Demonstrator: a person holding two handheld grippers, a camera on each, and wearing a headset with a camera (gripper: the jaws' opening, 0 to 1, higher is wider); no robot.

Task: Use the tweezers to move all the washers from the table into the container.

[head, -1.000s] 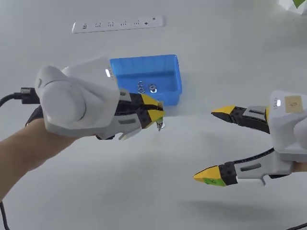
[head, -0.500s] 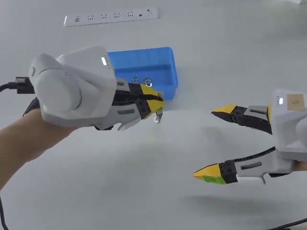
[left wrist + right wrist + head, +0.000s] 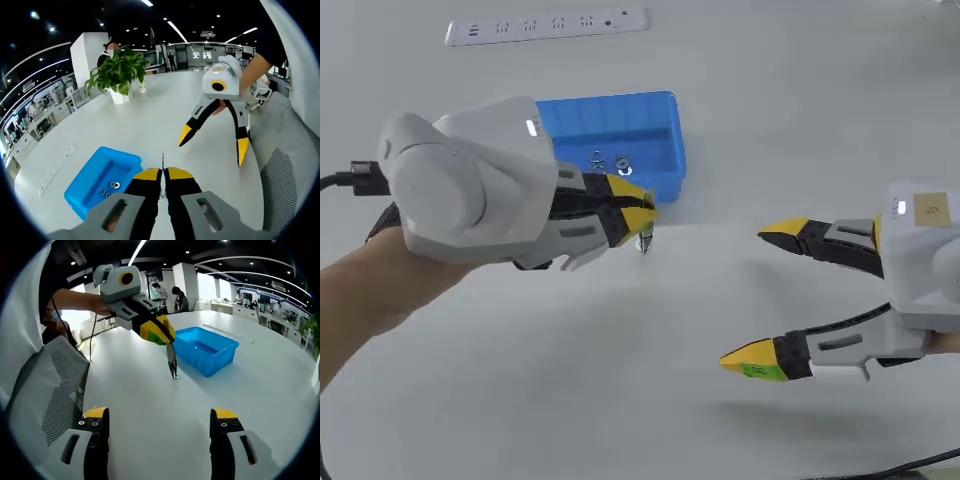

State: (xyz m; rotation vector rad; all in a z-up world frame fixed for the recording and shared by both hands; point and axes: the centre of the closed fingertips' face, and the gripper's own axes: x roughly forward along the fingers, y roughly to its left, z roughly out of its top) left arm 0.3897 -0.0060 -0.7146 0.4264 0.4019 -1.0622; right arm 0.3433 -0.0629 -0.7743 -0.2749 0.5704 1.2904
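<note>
Washers (image 3: pixel 623 167) lying inside the blue container (image 3: pixel 620 115), tweezers (image 3: pixel 171 357) clamped in the left gripper (image 3: pixel 648 215), tips pointing down at the white table (image 3: pixel 620 380) just beside the container, right gripper (image 3: pixel 742 297) spread wide, holding nothing

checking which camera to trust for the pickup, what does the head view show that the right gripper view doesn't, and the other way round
Head view: the washers lying inside the blue container, and a power strip beyond it.
Right gripper view: the tweezers side-on, tips down at the table, plus a mesh chair.
Both: the left gripper shut on the tweezers close to the container, and the right gripper with its jaws wide apart.
</note>
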